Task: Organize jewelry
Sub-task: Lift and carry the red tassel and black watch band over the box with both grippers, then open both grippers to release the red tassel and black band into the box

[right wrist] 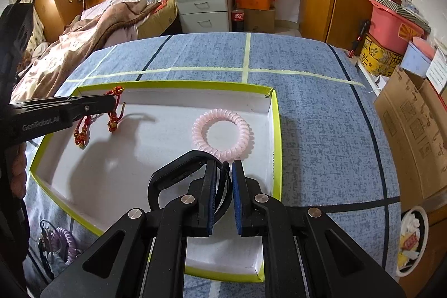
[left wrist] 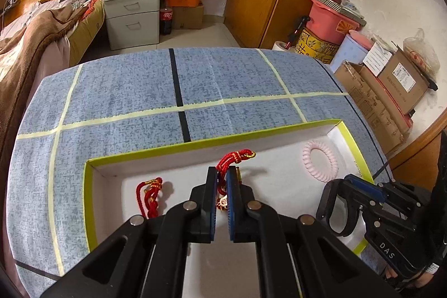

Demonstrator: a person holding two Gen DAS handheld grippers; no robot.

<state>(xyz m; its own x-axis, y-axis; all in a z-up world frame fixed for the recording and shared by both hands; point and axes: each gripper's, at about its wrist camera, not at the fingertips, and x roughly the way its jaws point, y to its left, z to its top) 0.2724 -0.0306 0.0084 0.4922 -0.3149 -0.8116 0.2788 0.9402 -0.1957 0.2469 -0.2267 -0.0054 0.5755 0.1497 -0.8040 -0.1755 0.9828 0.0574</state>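
Holding a red braided cord bracelet with gold beads (left wrist: 234, 158) above the shallow white box with the lime-green rim (left wrist: 195, 143), the left claw (left wrist: 222, 187) is closed on the cord, whose small gold charm dangles between the pads. The right claw (right wrist: 223, 186) is closed on a black band-like strap (right wrist: 167, 172), low over the box's right half. A pink spiral-coil hair tie (right wrist: 222, 131) lies on the box floor near its right wall; a second red cord bracelet (left wrist: 151, 196) lies toward the left wall. A lilac coil tie (right wrist: 65, 243) rests outside, on the blue-patterned surface (right wrist: 321, 116) near its near-left corner. Risk: the thin cord may slip or snag on the ribbed pads at release, and the hanging loops could tangle with the bracelet below. Both claws point forward and slightly downward, side by side.
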